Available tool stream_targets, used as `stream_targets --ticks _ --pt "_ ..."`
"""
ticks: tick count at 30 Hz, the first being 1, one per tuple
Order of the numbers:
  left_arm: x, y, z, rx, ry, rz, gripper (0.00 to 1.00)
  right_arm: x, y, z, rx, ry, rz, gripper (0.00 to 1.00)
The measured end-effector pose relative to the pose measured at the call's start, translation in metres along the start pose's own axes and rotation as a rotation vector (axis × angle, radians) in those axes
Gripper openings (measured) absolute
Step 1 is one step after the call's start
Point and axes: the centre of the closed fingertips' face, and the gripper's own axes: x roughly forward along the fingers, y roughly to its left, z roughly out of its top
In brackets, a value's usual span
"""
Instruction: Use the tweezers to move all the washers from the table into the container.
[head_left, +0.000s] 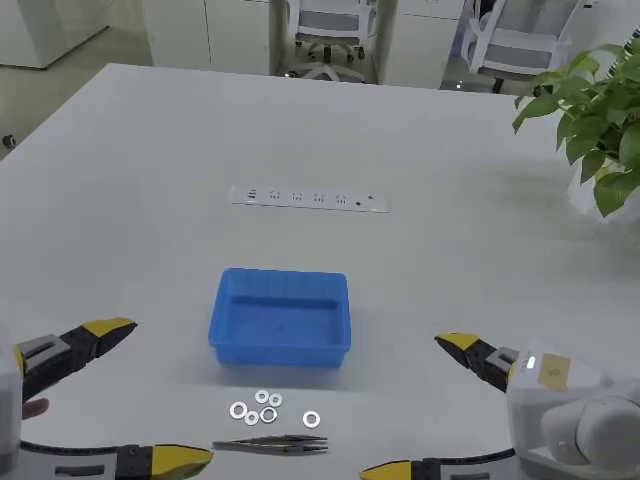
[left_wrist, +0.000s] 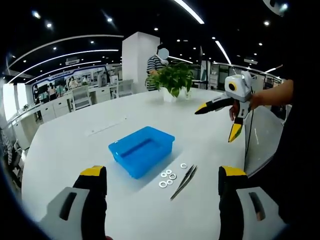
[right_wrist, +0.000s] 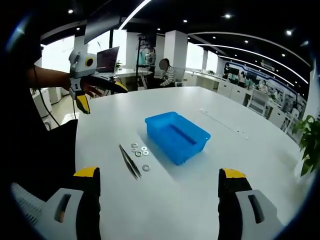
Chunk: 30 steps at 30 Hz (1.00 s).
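Container (head_left: 280, 352): blue open tray, empty, toward the near edge of the desk (head_left: 420, 250), about midway along it. Rigid, and needs no handling.

Left gripper (head_left: 170, 392) and right gripper (head_left: 400, 405): both hover above the near edge, either side of the work. Each has its jaws spread wide and holds nothing.

Tweezers (head_left: 272, 445): lie flat along the near edge, just on the near side of the washers. Thin metal, light, springy and likely slick. Best taken across the two arms around mid-length, so that a squeeze closes the tips.

Washers (head_left: 262, 408): small flat rings between tray and tweezers, a tight cluster with one lying apart to its right. Hard, light and flush to the desk, so apt to slide or flick away; pinch the rim through the hole.

Hard to make out: exact washer count, five or six. Whether any overlap, cannot tell. Which end of the tweezers is the tip is unclear. The lower jaws are cut off by the head view's bottom edge.
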Motion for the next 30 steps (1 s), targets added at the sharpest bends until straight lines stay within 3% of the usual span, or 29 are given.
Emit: stream_targets --ticks 30 --pt "-0.0013 -0.0024 0.0021 0.006 -0.009 0.004 0.97 -0.0007 0.0000 -0.0004 -0.010 -0.002 0.003 0.98"
